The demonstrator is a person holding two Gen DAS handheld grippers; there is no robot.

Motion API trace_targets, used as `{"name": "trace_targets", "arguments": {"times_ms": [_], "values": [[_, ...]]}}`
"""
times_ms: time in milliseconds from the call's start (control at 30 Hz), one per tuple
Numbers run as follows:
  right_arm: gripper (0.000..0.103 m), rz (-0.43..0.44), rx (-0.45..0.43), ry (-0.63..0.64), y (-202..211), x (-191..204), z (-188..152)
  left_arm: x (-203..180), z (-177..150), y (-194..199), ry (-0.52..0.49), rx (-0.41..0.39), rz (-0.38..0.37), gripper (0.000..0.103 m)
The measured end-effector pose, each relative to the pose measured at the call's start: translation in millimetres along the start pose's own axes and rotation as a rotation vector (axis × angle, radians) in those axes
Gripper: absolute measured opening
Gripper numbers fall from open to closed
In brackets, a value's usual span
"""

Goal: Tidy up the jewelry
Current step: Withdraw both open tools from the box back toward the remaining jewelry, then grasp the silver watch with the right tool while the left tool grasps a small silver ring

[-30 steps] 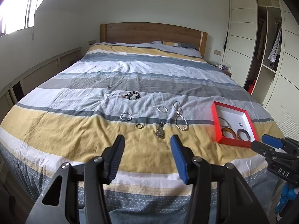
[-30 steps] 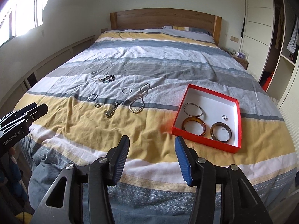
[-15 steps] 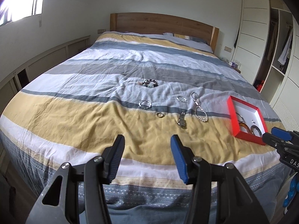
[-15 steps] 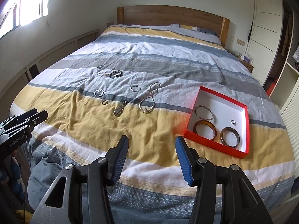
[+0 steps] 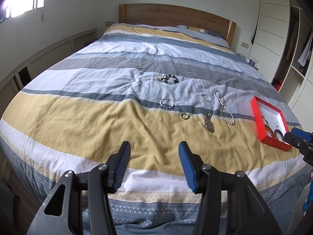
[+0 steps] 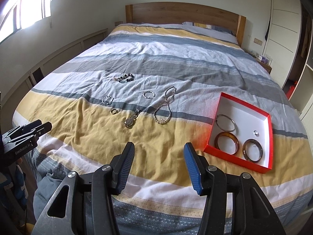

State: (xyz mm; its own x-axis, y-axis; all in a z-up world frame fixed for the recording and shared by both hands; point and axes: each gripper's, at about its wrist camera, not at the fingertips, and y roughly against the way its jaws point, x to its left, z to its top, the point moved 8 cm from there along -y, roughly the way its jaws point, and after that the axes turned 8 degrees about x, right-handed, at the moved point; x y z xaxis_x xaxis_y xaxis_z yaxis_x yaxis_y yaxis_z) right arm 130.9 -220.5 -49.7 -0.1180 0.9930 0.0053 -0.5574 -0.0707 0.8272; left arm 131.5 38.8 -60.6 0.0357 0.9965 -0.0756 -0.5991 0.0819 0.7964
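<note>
Several jewelry pieces lie on the striped bed cover: a beaded bracelet (image 6: pixel 125 78), two silver bracelets (image 6: pixel 107 100) (image 6: pixel 148 94), a small ring (image 6: pixel 114 111), a watch (image 6: pixel 131 120) and a pearl necklace (image 6: pixel 163 109). A red box (image 6: pixel 269 129) at the right holds three bangles and a small ring. My left gripper (image 5: pixel 153 152) and my right gripper (image 6: pixel 158 154) are both open and empty, above the foot of the bed, well short of the jewelry. The box also shows in the left wrist view (image 5: pixel 256 113).
A wooden headboard (image 6: pixel 183 12) stands at the far end. Wardrobe shelves (image 5: pixel 299 45) are at the right, low wall cabinets (image 5: pixel 49 56) at the left. The right gripper's tip (image 5: pixel 299 137) shows at the left view's right edge.
Both views have swung left and moved slightly closer to the bed. The jewelry and box now sit further right in the views. Both grippers stay open.
</note>
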Motion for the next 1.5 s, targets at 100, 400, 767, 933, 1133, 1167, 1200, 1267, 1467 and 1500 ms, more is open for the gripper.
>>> {"name": "trace_targets", "arguments": {"times_ms": [100,400,767,933,1133,1167,1200,1267,1467,1500], "values": [[0.052,0.015,0.016,-0.004,-12,1,2,0,4,-11,0.002,0.019,-0.014,0.049],[0.050,0.067,0.068,-0.012,-53,4,8,-10,17,-49,-0.040,0.069,-0.047,0.048],[0.046,0.136,0.125,0.007,-102,12,15,-32,40,-99,-0.104,0.114,-0.097,0.048],[0.042,0.174,0.138,0.040,-120,29,21,-40,53,-122,-0.121,0.141,-0.137,0.048],[0.040,0.207,0.153,0.059,-138,38,27,-52,64,-146,-0.150,0.171,-0.181,0.046],[0.040,0.212,0.157,0.063,-141,40,27,-55,65,-150,-0.158,0.180,-0.193,0.045],[0.039,0.219,0.161,0.068,-145,42,28,-58,67,-155,-0.165,0.191,-0.209,0.044],[0.039,0.224,0.169,0.073,-151,44,27,-62,69,-165,-0.180,0.210,-0.225,0.043],[0.039,0.234,0.188,0.067,-164,44,26,-70,68,-197,-0.220,0.266,-0.211,0.019],[0.039,0.235,0.190,0.069,-166,45,28,-70,66,-202,-0.228,0.271,-0.200,0.019]]}}
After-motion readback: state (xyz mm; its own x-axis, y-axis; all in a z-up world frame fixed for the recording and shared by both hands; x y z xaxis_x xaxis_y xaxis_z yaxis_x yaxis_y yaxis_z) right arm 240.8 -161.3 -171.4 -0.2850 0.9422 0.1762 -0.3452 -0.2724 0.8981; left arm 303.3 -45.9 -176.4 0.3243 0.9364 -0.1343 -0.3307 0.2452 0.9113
